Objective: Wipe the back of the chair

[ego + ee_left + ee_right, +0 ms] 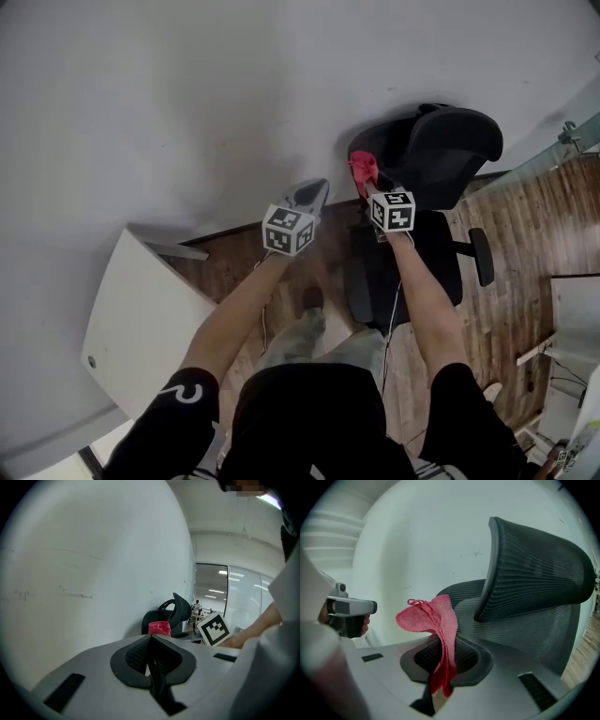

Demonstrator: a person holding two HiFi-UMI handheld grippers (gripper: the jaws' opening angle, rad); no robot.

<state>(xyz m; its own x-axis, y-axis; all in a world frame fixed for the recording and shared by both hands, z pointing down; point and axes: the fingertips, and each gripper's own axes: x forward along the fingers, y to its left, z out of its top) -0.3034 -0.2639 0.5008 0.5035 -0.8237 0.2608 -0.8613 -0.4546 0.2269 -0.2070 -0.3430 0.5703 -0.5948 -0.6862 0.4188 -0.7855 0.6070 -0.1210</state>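
Against the white wall [187,94], counted one chair [441,155]: black mesh back, one curved headrest [534,569] above it, one armrest [482,257] showing on its right side.

Counted one cloth [363,169], red, and two sets of tongs, each carrying one marker cube.

Found the right tongs [371,187] pinching the cloth: in the right gripper view, saw its folds bunched above the closed pads and a short tail hanging below them. Placed the cloth at the upper left edge of the chair back, just beside the mesh (could not tell whether it was touching).

Found the left tongs [314,194] pressed together with nothing between them. Saw them held up near the wall, left of the chair and apart from it, roughly level with the right tongs.

Underfoot, noted a dark wooden plank floor [525,234]. At the left, noted one white cabinet [141,319] standing against the wall. Beyond the chair, noted a glass partition [243,592], with ceiling lights and a larger room behind it in the left gripper view.
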